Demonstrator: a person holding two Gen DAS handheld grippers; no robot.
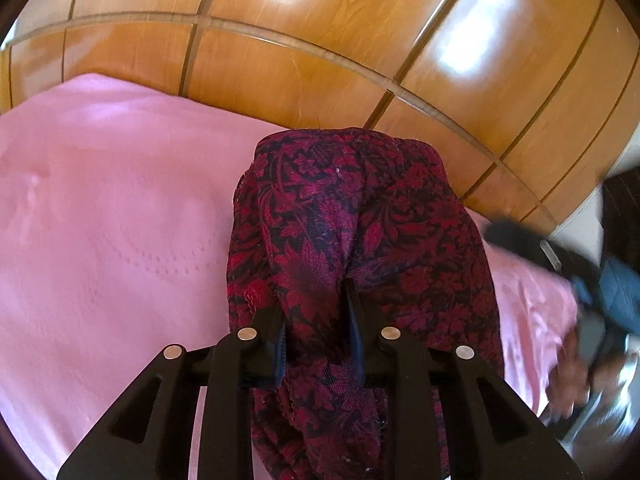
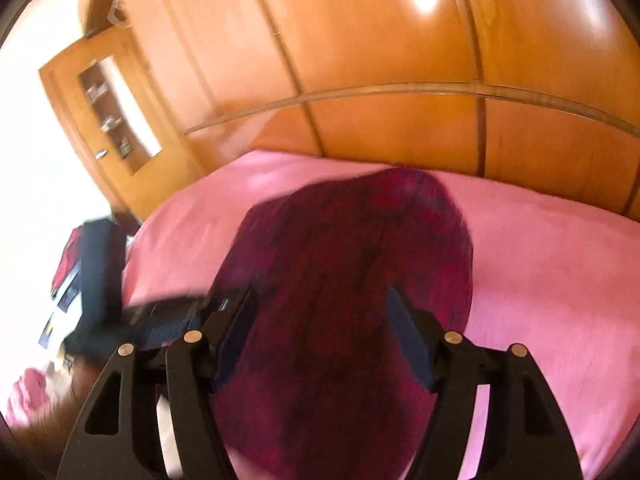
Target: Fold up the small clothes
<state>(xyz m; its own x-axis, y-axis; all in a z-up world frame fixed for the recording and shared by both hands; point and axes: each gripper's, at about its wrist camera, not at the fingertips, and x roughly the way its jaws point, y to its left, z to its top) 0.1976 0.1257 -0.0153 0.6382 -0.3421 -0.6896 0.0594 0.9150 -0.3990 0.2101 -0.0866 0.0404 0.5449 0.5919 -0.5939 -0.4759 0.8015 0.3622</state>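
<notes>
A dark red and black floral garment (image 1: 360, 220) lies bunched on the pink bedspread (image 1: 100, 220). My left gripper (image 1: 314, 300) has a fold of the garment's near end filling the narrow gap between its pads. In the right wrist view the same garment (image 2: 352, 260) shows as a blurred dark red mound. My right gripper (image 2: 320, 294) hangs over it with its fingers wide apart and nothing pinched. The right gripper also appears as a blurred black shape (image 1: 520, 240) at the right edge of the left wrist view, with a hand (image 1: 572, 376) below it.
A glossy wooden wardrobe (image 1: 320, 60) runs along the far side of the bed. A wooden door with a glass pane (image 2: 108, 108) stands at the left. The left gripper's blurred black body (image 2: 168, 316) sits at the bed's left edge. Pink bedspread (image 2: 540, 260) stretches right.
</notes>
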